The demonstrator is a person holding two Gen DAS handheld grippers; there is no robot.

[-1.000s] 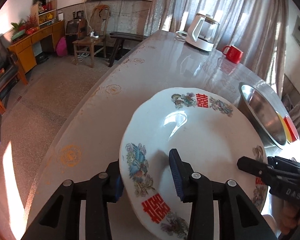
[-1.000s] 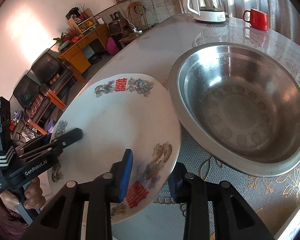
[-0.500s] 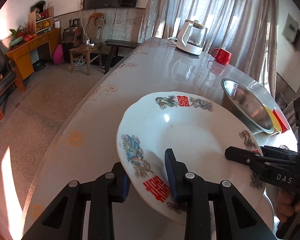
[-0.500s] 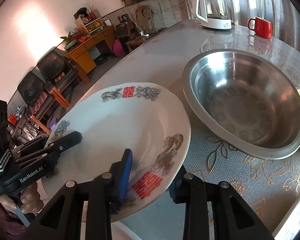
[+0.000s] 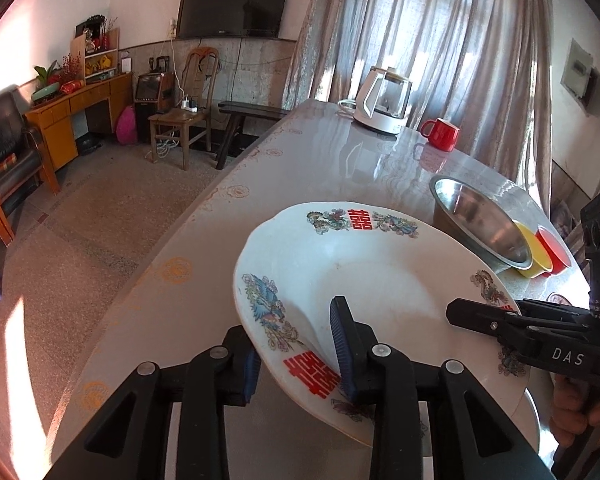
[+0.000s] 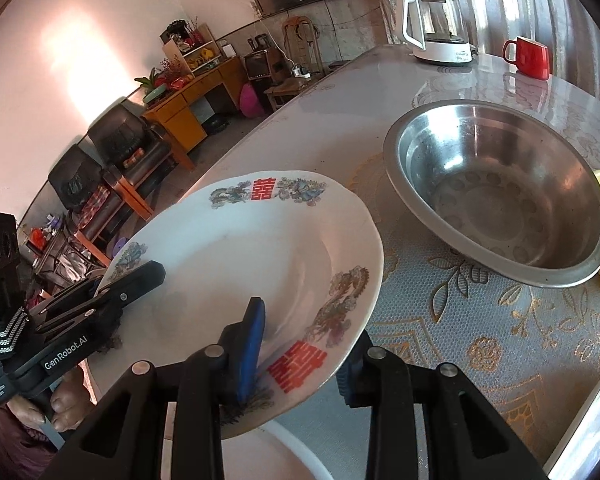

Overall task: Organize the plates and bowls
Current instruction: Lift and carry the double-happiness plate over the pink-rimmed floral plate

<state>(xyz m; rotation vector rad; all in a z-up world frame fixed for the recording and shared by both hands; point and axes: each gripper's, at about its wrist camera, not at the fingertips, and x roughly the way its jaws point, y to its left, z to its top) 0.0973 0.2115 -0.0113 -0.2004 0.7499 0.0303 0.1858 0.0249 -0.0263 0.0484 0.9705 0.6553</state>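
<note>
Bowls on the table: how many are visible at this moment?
3. The steel bowl sits right of the held plate; a yellow bowl lies just behind it, and a red bowl beyond that. More may be hidden behind them.

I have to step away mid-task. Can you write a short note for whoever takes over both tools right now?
Left tool: shut on the plate, near rim.
Right tool: shut on the same plate's opposite rim.
The plate is held tilted above the table, beside the steel bowl. Yellow bowl and red bowl sit behind it.
Done: plate lifted.
Left: set it down, then sort the bowls.
</note>
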